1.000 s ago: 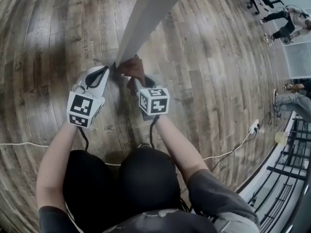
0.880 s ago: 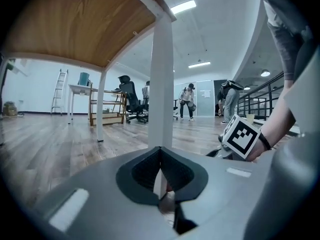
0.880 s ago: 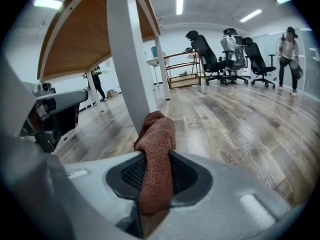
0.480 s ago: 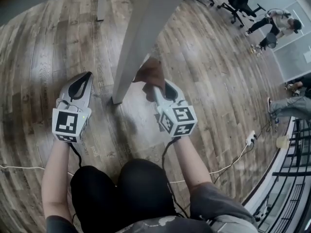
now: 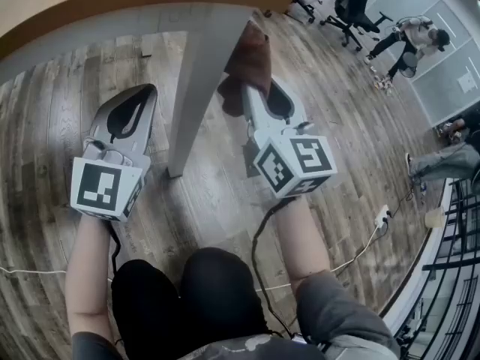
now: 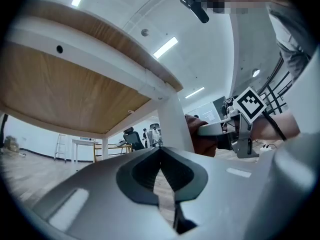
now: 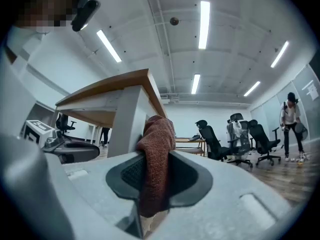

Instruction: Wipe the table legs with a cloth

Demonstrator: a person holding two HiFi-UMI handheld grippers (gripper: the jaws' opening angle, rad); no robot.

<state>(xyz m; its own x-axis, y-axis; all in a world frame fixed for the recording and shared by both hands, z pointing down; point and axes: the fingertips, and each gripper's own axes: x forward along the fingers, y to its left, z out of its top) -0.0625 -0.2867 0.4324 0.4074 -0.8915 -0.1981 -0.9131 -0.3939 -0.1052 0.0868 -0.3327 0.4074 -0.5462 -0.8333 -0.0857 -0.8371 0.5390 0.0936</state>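
Cloth, pinched in the right gripper, meets the upright table leg at its nine o'clock (near the tabletop); the left gripper is closed and empty.

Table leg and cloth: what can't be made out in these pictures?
- Where the cloth meets the table leg: in the head view and the right gripper view, the cloth's own folds cover it.
- Leg's foot: in both gripper views, it is behind the left gripper and the right gripper.
- Dirt on the leg: too faint in every view.
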